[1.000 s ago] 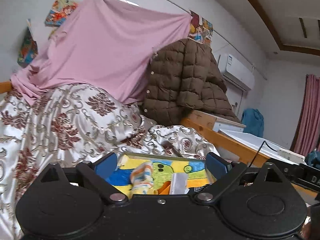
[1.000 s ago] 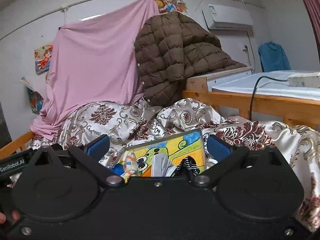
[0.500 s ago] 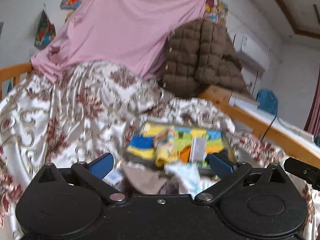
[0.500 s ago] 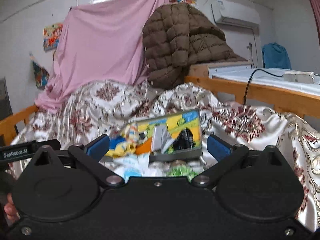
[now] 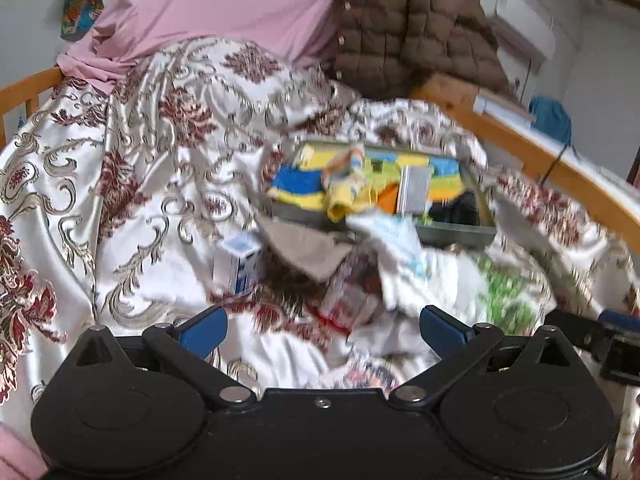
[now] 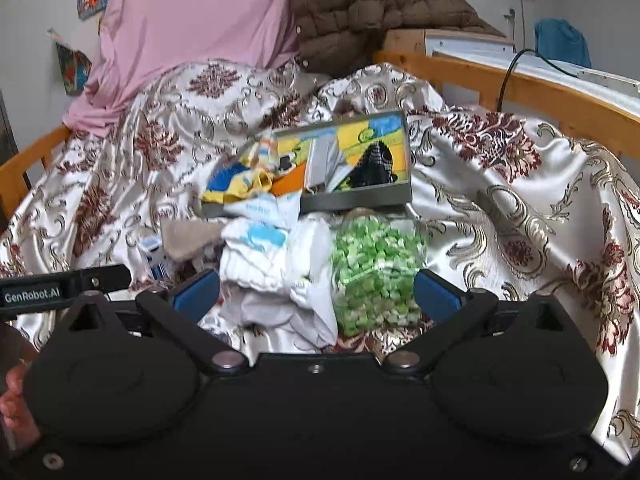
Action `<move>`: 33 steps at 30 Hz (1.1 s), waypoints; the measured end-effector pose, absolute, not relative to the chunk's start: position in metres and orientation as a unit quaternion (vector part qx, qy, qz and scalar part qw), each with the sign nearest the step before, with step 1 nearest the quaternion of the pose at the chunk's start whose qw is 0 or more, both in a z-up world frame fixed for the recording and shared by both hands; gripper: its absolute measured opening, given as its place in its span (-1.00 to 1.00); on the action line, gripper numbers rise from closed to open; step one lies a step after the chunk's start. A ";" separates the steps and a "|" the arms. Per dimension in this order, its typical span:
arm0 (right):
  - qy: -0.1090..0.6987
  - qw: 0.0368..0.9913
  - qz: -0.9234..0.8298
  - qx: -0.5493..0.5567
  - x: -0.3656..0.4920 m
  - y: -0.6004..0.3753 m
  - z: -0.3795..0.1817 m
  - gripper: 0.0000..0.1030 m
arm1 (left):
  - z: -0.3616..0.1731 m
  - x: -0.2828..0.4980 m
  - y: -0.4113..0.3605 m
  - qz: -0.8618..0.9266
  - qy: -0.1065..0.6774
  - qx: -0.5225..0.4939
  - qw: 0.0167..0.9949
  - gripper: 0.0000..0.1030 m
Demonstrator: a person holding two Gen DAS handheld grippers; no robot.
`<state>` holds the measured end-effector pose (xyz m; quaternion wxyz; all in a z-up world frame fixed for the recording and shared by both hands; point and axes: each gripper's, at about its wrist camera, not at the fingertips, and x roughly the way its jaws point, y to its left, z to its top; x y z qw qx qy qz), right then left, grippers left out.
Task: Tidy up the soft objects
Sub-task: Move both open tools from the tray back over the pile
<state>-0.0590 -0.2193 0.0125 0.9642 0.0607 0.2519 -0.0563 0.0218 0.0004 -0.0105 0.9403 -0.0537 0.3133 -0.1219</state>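
Observation:
A grey box (image 6: pixel 360 199) with a colourful lining lies on the patterned satin bedspread (image 6: pixel 500 208), holding socks: a striped yellow one (image 6: pixel 256 168), a grey one (image 6: pixel 326 160) and a black one (image 6: pixel 374 166). The box also shows in the left wrist view (image 5: pixel 452 230). In front of it lie white socks with blue marks (image 6: pixel 260 252), a beige cloth (image 5: pixel 308 248), a green patterned bag (image 6: pixel 376 272) and a small white and blue carton (image 5: pixel 238 264). My left gripper (image 5: pixel 324 330) is open and empty above the bedspread. My right gripper (image 6: pixel 316 290) is open, its fingers either side of the white socks and green bag.
A pink sheet (image 6: pixel 192 32) and a brown quilted jacket (image 6: pixel 360 4) hang at the back. A wooden bed rail (image 6: pixel 520 92) runs along the right, another rail (image 5: pixel 28 88) at the left. A white surface with a cable (image 6: pixel 560 68) lies beyond the right rail.
Both grippers have tilted downward and moved closer to the bed. The loose socks, cloth, carton and green bag in front of the box have come into view. Both stay open.

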 end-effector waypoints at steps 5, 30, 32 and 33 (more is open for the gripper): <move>0.268 0.959 -0.061 0.066 -0.058 -0.221 0.008 0.99 | -0.016 0.027 -0.011 -0.155 0.351 -0.022 0.923 0.98; 0.382 0.916 0.008 0.118 0.019 -0.233 -0.021 0.99 | -0.065 0.087 -0.050 -0.283 0.523 0.127 0.794 0.82; 0.381 0.918 0.017 0.110 0.030 -0.229 -0.024 0.99 | -0.069 0.091 -0.052 -0.288 0.530 0.123 0.788 0.78; 0.379 0.919 0.021 0.105 0.034 -0.227 -0.024 0.99 | -0.071 0.093 -0.052 -0.290 0.535 0.124 0.784 0.75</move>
